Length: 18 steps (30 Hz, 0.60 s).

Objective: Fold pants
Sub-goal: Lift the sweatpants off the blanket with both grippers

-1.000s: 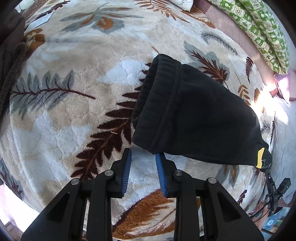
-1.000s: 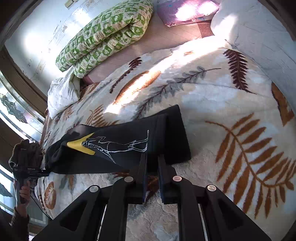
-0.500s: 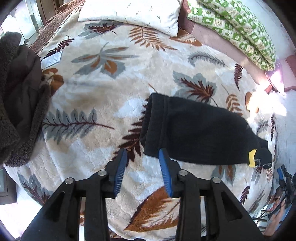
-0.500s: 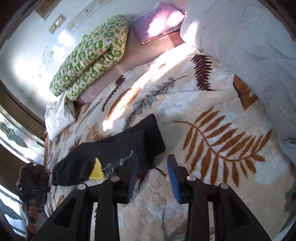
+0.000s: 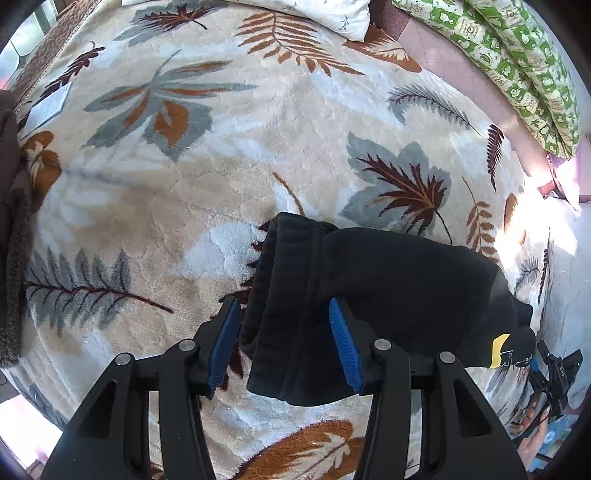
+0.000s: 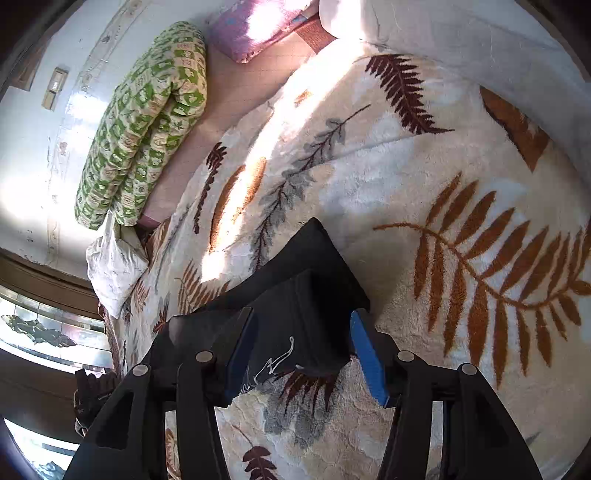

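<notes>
Plush cream blanket, printed with rust, grey and maroon leaves, spread over the whole bed. Folded black pants lay on it, one pair only, ribbed waistband end toward the left gripper, a yellow patch at the far end. Left gripper's blue pads apart and opening, waistband between them, apparently not pressed, though hard to judge from this angle. Right gripper likewise apart and opening, straddling the other end of the pants, pads off the cloth. White line drawing on the fabric near the right gripper; no lettering legible. White tag sewn at the blanket's edge, print too small to read. One green-and-cream patterned quilt rolled against the pale wall, one pink cushion in sunlight beyond, one white pillow at the bed's head. Brown fleecy garment heaped at the left edge. Patterned glass in a dark wooden frame to the side.
</notes>
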Available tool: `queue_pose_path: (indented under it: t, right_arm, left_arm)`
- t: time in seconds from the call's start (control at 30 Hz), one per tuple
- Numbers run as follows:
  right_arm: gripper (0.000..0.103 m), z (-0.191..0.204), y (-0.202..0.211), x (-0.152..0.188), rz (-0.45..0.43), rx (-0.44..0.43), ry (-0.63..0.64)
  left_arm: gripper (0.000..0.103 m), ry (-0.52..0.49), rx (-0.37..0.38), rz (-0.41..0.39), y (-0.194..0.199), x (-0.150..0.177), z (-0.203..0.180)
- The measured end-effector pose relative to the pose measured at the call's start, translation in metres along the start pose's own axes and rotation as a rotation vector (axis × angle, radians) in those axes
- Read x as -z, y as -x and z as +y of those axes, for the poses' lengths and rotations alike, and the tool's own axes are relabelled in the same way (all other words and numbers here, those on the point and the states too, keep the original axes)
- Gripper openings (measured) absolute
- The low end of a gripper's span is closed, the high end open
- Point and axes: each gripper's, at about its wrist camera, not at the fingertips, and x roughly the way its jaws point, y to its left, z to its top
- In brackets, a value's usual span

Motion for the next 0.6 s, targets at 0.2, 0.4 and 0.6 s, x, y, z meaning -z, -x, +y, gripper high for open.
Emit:
queue_pose_path:
  t: [0.2, 0.4, 0.6]
  right_arm:
    - [0.051, 0.006, -0.031, -0.011, 0.061, -0.010, 0.013]
    - [0.005, 0.040, -0.032, -0.009, 0.083, 0.030, 0.217]
    - [0.005, 0.099, 0.007, -0.043, -0.101, -0.088, 0.327]
  left_arm:
    - [0.048, -0.036, 0.043, -0.007, -0.004, 0.000, -0.010]
    - [0.024, 0.046, 0.101, -0.004, -0.002, -0.007, -0.003]
    - [0.024, 0.068, 0.109, -0.103, 0.027, -0.010, 0.011]
